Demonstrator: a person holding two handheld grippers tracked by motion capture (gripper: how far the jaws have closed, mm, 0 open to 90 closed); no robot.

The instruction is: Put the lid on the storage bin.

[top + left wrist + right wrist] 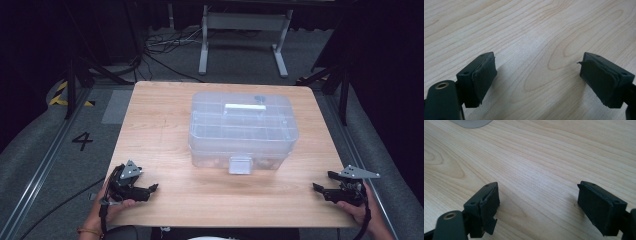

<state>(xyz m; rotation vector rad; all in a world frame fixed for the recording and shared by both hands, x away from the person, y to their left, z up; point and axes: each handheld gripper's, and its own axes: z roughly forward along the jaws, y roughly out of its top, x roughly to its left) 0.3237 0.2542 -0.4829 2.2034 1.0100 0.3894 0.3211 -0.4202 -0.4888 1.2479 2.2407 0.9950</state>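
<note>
A wooden table (165, 200) seen from above, with a clear plastic box (243, 127) as the landmark at its middle, lid shut and a latch (239, 164) on the side facing the person.

Left of the box and nearer the person, the left gripper (150, 190) rests low at the table's near left corner, held in a hand (107, 207) and pointing inward toward the box's front. Its jaws stand apart with nothing between them; in the left gripper view bare wood shows between the two black pads (484, 77).

The box sits well apart from both grippers, untouched, its latch turned so either hand could likely reach it.

Right of the box and nearer the person, the right gripper (322, 186) mirrors the left, at the near right corner, pointing inward. Its jaws are spread wide and empty, over bare wood in the right gripper view. Both seem poised to approach the box from either side.
</note>
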